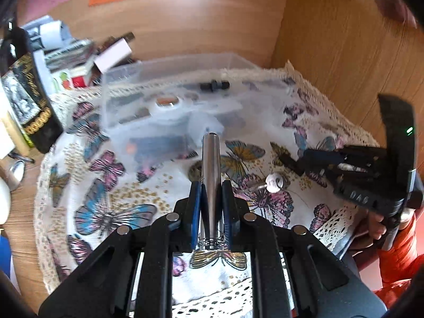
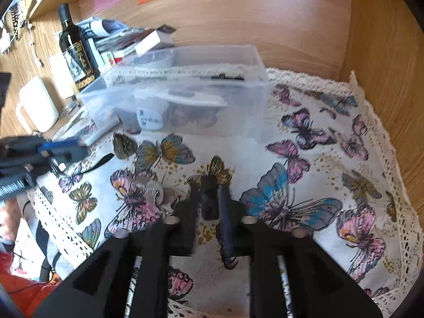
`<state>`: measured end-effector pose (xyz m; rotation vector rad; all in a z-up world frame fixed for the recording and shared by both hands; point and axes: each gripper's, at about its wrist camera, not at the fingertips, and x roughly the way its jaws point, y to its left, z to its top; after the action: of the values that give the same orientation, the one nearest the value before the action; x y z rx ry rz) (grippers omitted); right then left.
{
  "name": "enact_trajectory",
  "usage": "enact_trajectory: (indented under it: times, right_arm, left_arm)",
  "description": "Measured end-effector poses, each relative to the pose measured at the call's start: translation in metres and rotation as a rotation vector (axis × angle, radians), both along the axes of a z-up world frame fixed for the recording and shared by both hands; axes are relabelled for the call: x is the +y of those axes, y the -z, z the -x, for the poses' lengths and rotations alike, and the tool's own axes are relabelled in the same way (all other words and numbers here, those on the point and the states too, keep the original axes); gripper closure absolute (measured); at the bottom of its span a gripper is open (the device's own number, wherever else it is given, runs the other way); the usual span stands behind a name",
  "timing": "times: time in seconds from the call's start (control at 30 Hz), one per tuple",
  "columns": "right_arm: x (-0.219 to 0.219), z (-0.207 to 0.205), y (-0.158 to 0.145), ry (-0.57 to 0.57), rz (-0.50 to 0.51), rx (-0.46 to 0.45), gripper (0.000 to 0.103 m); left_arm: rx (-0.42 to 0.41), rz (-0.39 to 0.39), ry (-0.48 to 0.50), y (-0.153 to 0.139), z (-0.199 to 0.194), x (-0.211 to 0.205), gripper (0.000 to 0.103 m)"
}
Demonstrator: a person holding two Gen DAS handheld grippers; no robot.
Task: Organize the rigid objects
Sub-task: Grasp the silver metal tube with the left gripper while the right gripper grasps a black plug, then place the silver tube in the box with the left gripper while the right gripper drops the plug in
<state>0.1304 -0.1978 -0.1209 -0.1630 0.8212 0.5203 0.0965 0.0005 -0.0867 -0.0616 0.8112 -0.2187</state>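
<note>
Chrome metal tube [image 1: 210, 175] sat clamped in the left gripper [image 1: 211, 185] above the butterfly cloth [image 1: 111, 185]; right gripper [image 2: 209, 193] pinched a small black object [image 2: 209, 198] near the clear plastic box [image 2: 238, 122].

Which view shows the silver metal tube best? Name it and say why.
The left wrist view. There the silver metal tube stands centred and sharp, clamped between the left gripper pads, its whole length visible above the butterfly cloth. The right wrist view catches only a blurred bit of it at the left edge.
</note>
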Motion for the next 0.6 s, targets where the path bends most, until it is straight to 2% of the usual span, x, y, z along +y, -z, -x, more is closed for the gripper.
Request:
enact_trajectory:
  times: [0.13, 0.17, 0.23, 0.27, 0.4, 0.6]
  right_arm:
    - [0.008, -0.006, 0.016, -0.01, 0.062, 0.025, 0.074]
    - [0.009, -0.005, 0.016, -0.012, 0.063, 0.003, 0.074]
    - [0.011, -0.006, 0.015, -0.008, 0.072, -0.004, 0.087]
    - [0.012, -0.006, 0.013, -0.009, 0.062, 0.0, 0.088]
    - [0.012, -0.004, 0.002, 0.001, 0.022, -0.03, 0.089]
    - [0.015, -0.001, -0.033, -0.002, -0.037, -0.121, 0.089]
  left_arm:
    - [-0.037, 0.012, -0.027, -0.013, 0.003, 0.01, 0.088]
    - [-0.05, 0.017, -0.034, -0.017, 0.004, 0.013, 0.088]
    - [-0.07, 0.026, -0.047, -0.024, 0.004, 0.018, 0.088]
    - [-0.084, 0.028, -0.054, -0.028, 0.004, 0.021, 0.088]
    - [-0.125, 0.029, -0.074, -0.042, 0.002, 0.029, 0.088]
    - [-0.183, 0.051, -0.108, -0.065, -0.005, 0.043, 0.088]
